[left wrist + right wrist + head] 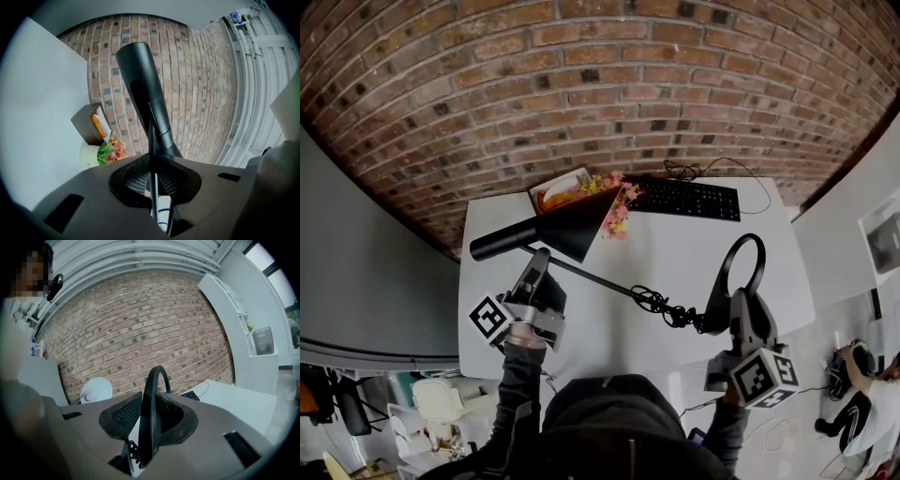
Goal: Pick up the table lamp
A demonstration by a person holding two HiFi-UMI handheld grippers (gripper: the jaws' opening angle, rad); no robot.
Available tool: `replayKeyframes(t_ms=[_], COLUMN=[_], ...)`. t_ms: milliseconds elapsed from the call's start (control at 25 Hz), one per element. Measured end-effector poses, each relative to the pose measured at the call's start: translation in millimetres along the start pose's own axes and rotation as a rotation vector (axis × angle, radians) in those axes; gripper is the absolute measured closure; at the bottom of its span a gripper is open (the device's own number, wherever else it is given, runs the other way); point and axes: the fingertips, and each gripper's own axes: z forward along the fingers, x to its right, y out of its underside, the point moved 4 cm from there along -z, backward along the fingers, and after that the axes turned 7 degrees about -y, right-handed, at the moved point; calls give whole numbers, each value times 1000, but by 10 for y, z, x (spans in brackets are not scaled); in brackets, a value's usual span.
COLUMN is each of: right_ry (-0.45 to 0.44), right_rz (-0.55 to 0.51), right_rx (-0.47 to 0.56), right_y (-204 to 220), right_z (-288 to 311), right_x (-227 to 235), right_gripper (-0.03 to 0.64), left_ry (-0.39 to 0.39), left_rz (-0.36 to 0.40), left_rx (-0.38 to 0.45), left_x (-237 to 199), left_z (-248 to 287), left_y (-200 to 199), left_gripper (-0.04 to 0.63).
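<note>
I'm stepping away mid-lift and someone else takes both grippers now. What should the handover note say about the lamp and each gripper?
Left gripper: shut on the thin arm of the table lamp, near its shade.
Right gripper: shut on the ring base.
Lamp: held lying across between both grippers, apparently clear of the white table; keyboard and flowers lie beyond it.
Done: grasp, and seemingly the lift.
Left: keep it level; mind the coiled cord near the base.

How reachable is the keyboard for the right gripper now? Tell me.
Probably not yet: the right gripper is shut on the lamp's ring base, so its jaws are occupied. The keyboard itself lies uncovered.
</note>
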Motion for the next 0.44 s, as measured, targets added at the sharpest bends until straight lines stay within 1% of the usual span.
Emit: replayKeyframes(t_ms=[240, 440], right_ry=[15, 14], right_rz=[10, -3], right_rx=[3, 5], right_y=[19, -7], right_z=[-27, -33], right_x=[4, -19], right_gripper=[528, 528], left_ry=[-2, -8], left_rz=[-7, -4], left_rx=[-11, -17], left_x=[-15, -37], left_z=[22, 23], left_y=[1, -7], left_gripper=[551, 551])
